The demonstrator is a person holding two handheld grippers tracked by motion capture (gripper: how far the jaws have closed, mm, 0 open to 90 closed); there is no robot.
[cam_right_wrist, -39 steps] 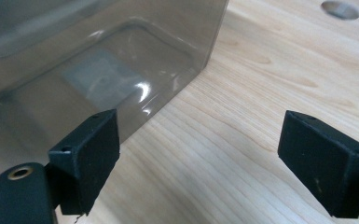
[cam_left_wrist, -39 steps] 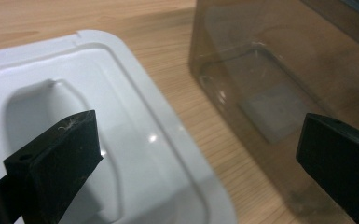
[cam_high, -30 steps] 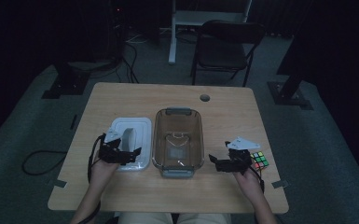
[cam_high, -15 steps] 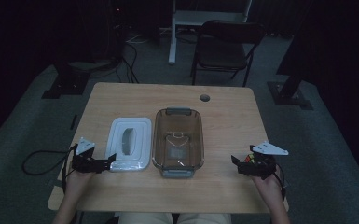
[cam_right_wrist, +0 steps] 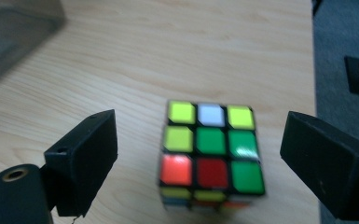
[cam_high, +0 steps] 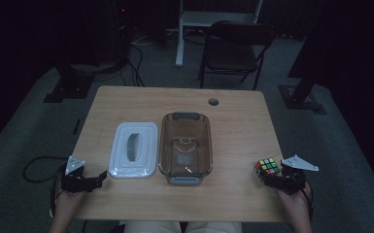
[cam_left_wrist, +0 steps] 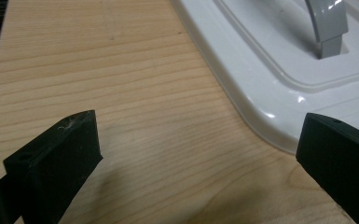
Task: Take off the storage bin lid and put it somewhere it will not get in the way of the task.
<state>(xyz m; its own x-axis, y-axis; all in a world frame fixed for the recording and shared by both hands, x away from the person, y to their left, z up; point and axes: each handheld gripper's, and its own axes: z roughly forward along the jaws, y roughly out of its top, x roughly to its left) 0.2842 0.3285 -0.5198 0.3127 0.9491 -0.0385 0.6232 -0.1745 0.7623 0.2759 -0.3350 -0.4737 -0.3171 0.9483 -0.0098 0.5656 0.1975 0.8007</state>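
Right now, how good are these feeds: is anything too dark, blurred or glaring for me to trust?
High view: dim overall, room behind nearly black, yet the cube, white lid and clear container read fine. Left gripper view: bright and sharp, with small glare spots on the lid's rim. Right gripper view: well lit, but the cube is slightly soft and the container corner is blurred.

A rectangular light wooden desk (cam_high: 233, 121) carries a clear rectangular glass baking dish (cam_high: 185, 148) at its middle, nearer the front edge. Just left of the dish lies a flat white rectangular plastic lid (cam_high: 133, 149). A multicoloured puzzle cube (cam_high: 266, 168) sits near the front right corner. The left gripper (cam_high: 97, 178) rests at the front left corner, beside the lid; the right gripper (cam_high: 268, 180) sits just before the cube.
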